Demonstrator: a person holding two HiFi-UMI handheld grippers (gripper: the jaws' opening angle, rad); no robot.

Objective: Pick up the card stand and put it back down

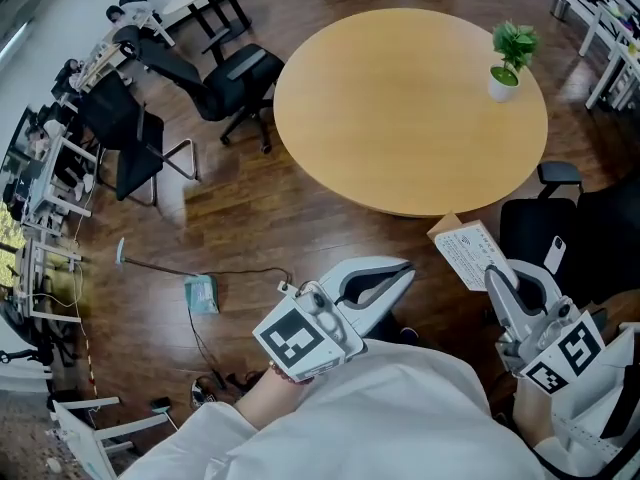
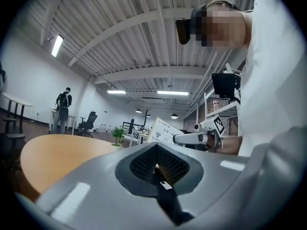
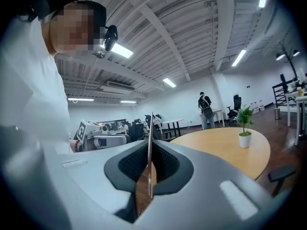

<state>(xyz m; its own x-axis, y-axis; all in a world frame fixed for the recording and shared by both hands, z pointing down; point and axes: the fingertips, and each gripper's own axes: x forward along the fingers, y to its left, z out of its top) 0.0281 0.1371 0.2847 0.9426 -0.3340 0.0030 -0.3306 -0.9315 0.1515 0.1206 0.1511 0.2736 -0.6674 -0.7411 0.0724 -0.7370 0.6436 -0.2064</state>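
Observation:
The card stand (image 1: 468, 252) is a white printed card, held in the air beside the round table's near edge. My right gripper (image 1: 492, 273) is shut on its lower edge, close to my body. Between the pads in the right gripper view the card stand (image 3: 150, 152) shows edge-on as a thin upright sheet. My left gripper (image 1: 405, 266) hovers lower left of it, jaws shut on nothing. From the left gripper view, the card stand (image 2: 163, 132) and the right gripper (image 2: 178, 139) appear beyond my closed left gripper (image 2: 157, 166).
A round wooden table (image 1: 400, 118) stands ahead, with a small potted plant (image 1: 508, 60) at its far right. Black office chairs stand at the left (image 1: 215, 78) and the right (image 1: 550, 228). A cable and a small teal object (image 1: 201, 293) lie on the wooden floor.

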